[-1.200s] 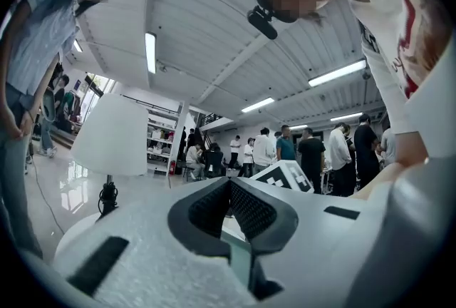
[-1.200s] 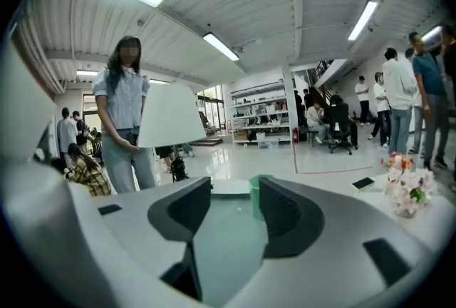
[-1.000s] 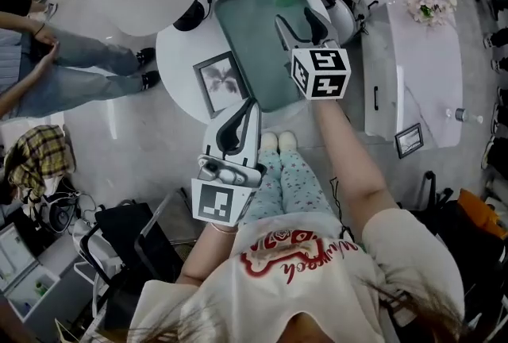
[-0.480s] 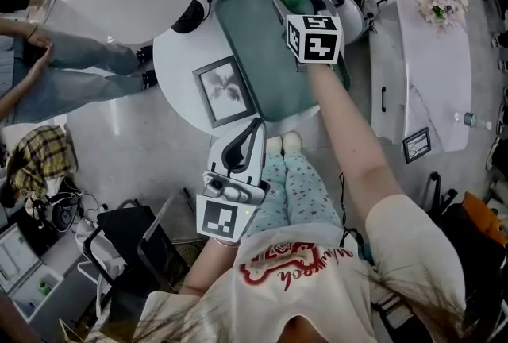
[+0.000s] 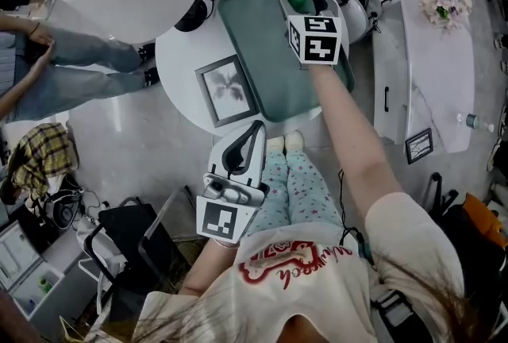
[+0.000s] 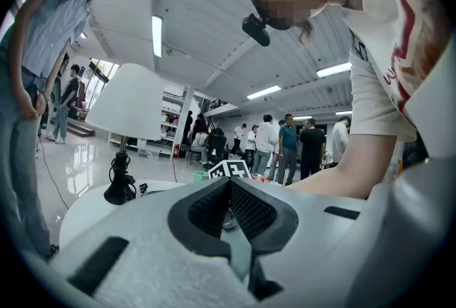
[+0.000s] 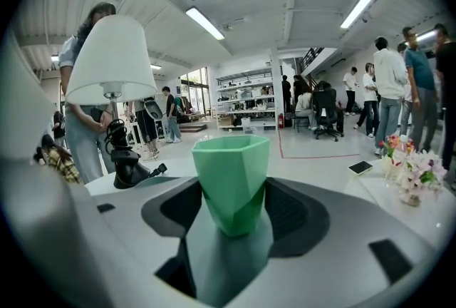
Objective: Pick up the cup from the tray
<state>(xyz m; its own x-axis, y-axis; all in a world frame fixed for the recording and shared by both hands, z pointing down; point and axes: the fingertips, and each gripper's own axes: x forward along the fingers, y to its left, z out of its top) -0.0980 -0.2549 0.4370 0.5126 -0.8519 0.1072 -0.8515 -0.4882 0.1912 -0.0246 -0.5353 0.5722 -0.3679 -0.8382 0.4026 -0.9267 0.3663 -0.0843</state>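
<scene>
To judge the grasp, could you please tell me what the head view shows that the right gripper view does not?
Only the head view shows the framed picture beside the tray and the left gripper held back by the person's knees. Only the right gripper view shows the right gripper with jaws apart, having just been closing, not pressing on the green cup between them. Both show the green cup standing on the tray.
</scene>
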